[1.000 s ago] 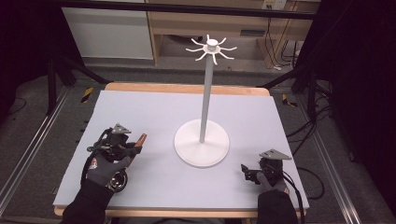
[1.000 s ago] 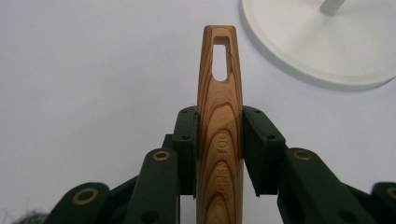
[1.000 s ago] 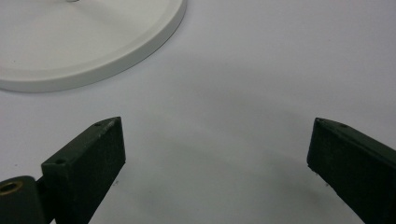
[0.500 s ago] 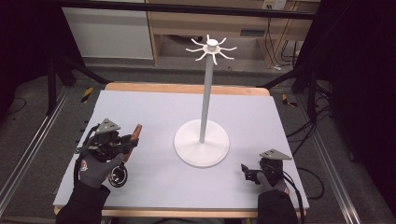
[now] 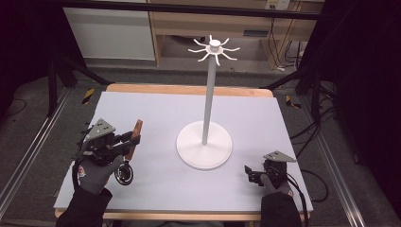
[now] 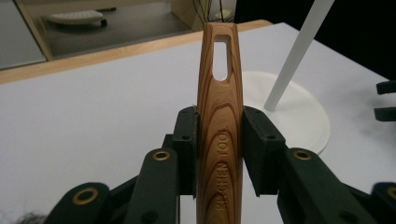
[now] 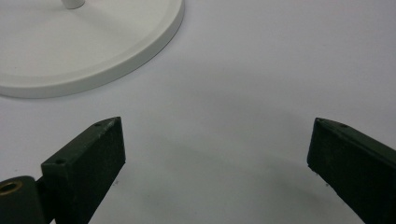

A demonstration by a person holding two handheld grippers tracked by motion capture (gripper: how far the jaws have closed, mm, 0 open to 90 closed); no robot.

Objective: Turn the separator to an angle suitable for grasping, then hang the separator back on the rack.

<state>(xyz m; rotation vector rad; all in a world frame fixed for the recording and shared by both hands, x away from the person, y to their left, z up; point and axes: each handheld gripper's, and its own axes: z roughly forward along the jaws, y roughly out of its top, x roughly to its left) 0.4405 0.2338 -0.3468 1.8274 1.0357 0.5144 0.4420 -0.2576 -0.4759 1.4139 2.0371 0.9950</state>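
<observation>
- Left fingers (image 6: 187, 140) clamp a wooden tool (image 6: 219, 121) at mid-handle, its slotted end pointing away; it is off the counter (image 5: 156, 109) at the near left
- Right fingers (image 7: 93, 154) gape wide, holding nothing, near right beside the stand (image 5: 208, 94)
- Pickup looks done; hanging the slot on a hook (image 5: 227, 48) atop the stand is likely left
</observation>
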